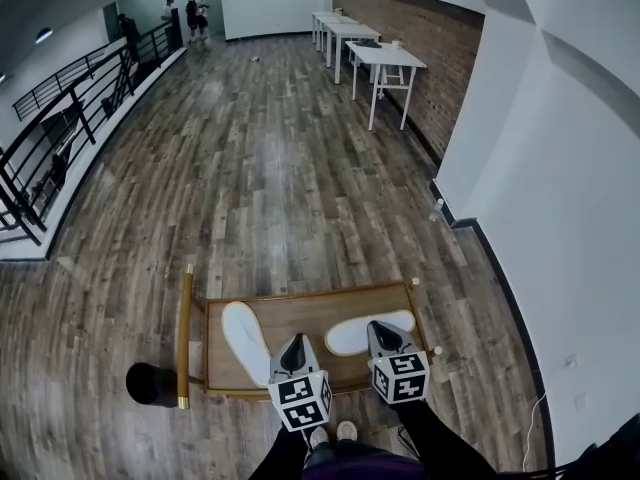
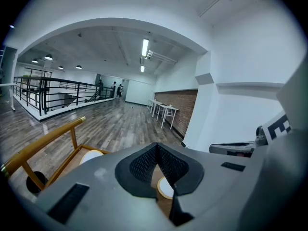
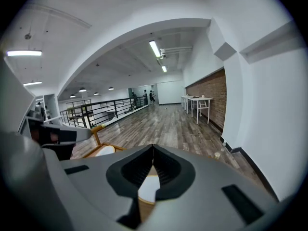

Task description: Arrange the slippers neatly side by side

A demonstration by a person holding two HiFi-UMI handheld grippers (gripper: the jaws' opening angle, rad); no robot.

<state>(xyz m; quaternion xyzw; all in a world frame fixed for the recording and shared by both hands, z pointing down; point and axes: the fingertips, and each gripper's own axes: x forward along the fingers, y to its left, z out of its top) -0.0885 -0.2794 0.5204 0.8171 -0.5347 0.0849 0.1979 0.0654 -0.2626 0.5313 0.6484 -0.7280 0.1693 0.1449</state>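
Both the left claw (image 1: 293, 345) and right claw (image 1: 385, 335) are closed and empty. On the chair (image 1: 300, 297), the left slipper (image 1: 245, 340) lies lengthwise and the right slipper (image 1: 347, 337) crosswise, nearest the right claw.

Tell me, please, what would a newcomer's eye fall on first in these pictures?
Two white slippers on a wooden seat, low in the head view, stand out: the left slipper lies lengthwise and the right slipper nearly crosswise. The left gripper and right gripper, both shut and holding nothing, reach in from the near edge. Farther off, white tables line a brick wall.
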